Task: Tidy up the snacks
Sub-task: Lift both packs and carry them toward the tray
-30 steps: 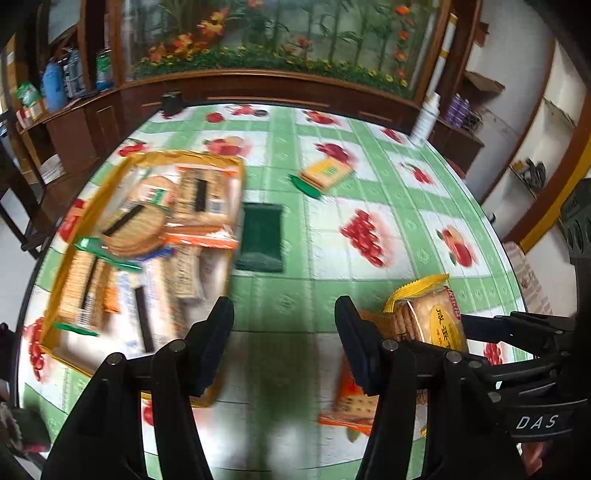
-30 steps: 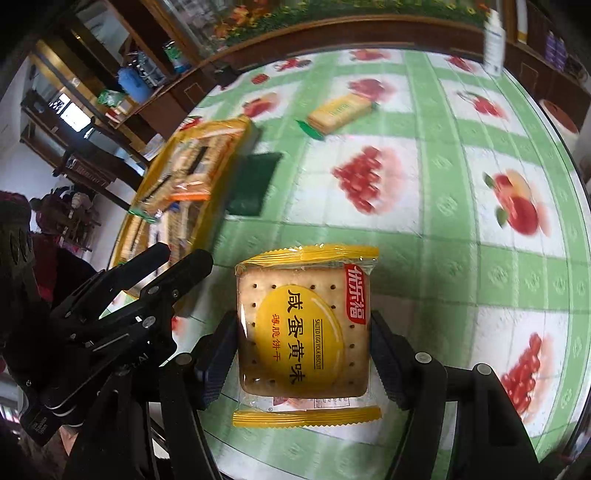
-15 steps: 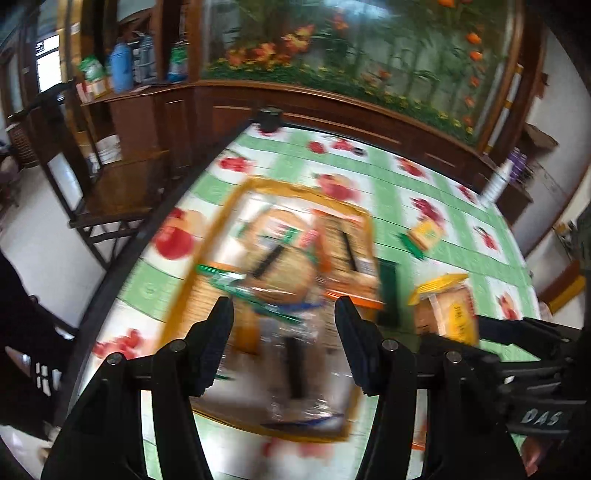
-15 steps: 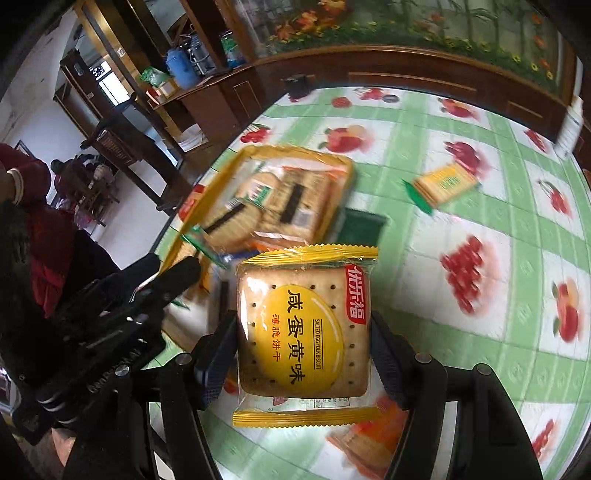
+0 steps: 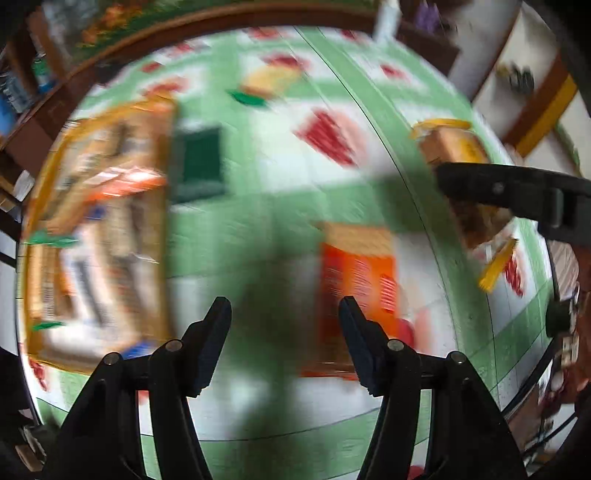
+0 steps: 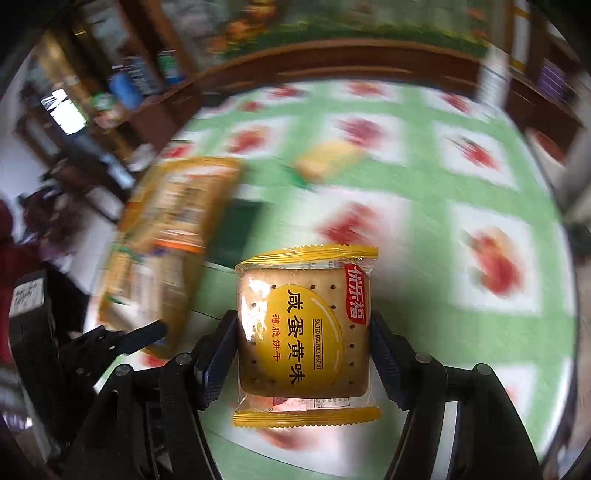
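Right tool (image 6: pixel 303 350) grips biscuit packet (image 6: pixel 304 332); left tool (image 5: pixel 284 332) just opening, empty; tray (image 5: pixel 162 122) holds packets.

Round tabletop and the room behind it, all smeared by motion

I see the tabletop (image 6: pixel 417 173) covered in a green-and-white checked cloth printed with red fruit. Beyond its far edge runs a dark wooden cabinet (image 6: pixel 332 59) with a flowered panel (image 6: pixel 354 22) above. At far left, wooden shelves (image 6: pixel 122 77) carry a blue container (image 6: pixel 123 88); what else sits there is too blurred for me to tell.
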